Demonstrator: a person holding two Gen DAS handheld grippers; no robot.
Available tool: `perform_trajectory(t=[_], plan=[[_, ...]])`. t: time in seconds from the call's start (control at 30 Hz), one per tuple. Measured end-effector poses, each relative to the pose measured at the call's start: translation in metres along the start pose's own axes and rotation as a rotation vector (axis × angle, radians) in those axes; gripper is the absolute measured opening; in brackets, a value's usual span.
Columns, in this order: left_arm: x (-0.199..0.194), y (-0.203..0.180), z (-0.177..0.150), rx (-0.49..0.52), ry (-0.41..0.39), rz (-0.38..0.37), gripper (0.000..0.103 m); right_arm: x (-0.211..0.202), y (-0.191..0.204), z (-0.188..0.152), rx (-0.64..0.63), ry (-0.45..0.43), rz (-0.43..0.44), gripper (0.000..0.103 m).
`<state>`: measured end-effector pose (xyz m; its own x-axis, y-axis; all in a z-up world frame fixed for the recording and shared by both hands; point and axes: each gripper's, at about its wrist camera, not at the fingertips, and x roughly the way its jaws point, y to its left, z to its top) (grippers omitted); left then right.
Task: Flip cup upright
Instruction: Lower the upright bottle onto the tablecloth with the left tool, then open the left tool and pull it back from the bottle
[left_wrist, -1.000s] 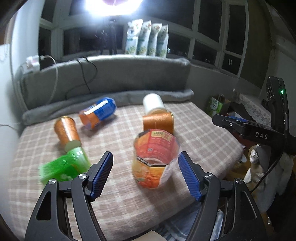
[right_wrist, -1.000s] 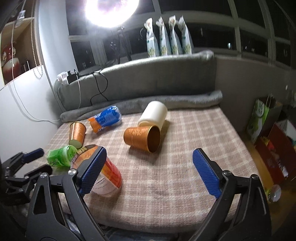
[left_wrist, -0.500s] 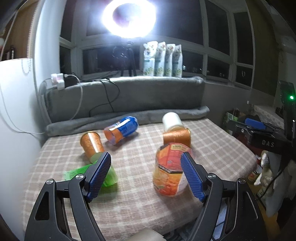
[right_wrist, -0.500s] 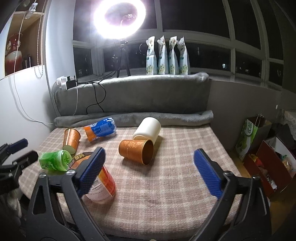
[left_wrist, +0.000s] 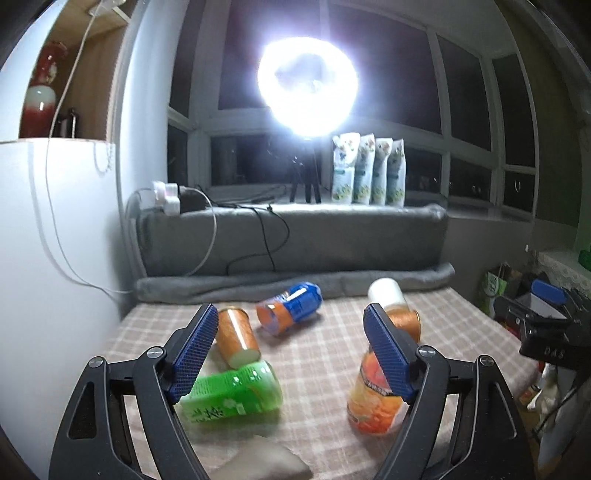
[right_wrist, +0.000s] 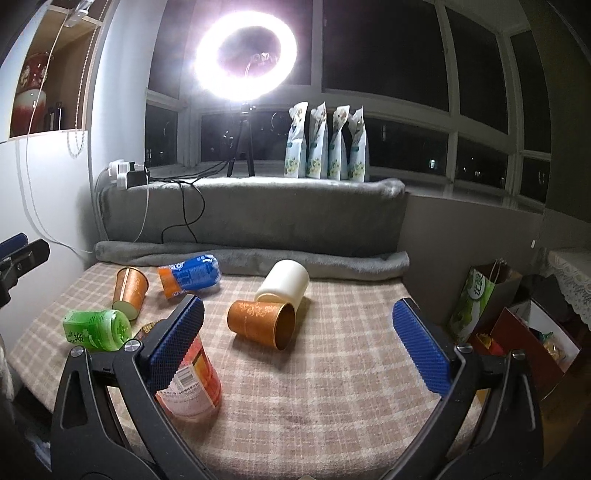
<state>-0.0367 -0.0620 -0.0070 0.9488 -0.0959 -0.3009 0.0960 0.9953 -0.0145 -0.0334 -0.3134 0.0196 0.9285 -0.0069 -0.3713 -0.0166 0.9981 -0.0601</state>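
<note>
My right gripper finger half hides the upright orange cup. Both it and the left gripper gape wide, empty. Green cup lies blurry nearby.

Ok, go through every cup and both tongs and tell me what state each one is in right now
Orange printed plastic cup: standing upright.
Green plastic cup: on its side.
Copper paper cup near the left edge: on its side.
Blue and orange cup: on its side.
Copper paper cup in the middle: on its side.
White cup: on its side.
Left tongs: open, empty.
Right tongs: open, empty.
</note>
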Motion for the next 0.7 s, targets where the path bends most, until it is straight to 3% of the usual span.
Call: perform_trajectory(t=[0.2, 0.7], plan=[[-0.0008, 0.0018, 0.0031, -0.008, -0.026, 0.014, 0.087, 0.0005, 0.0005, 0.0017, 0.021, -0.014, -0.001, 0.103], [-0.0023, -0.0043, 0.0046, 0.008, -0.034, 0.006, 0.088, -0.0011, -0.0009, 0.0038, 0.029, -0.024, -0.007, 0.103]])
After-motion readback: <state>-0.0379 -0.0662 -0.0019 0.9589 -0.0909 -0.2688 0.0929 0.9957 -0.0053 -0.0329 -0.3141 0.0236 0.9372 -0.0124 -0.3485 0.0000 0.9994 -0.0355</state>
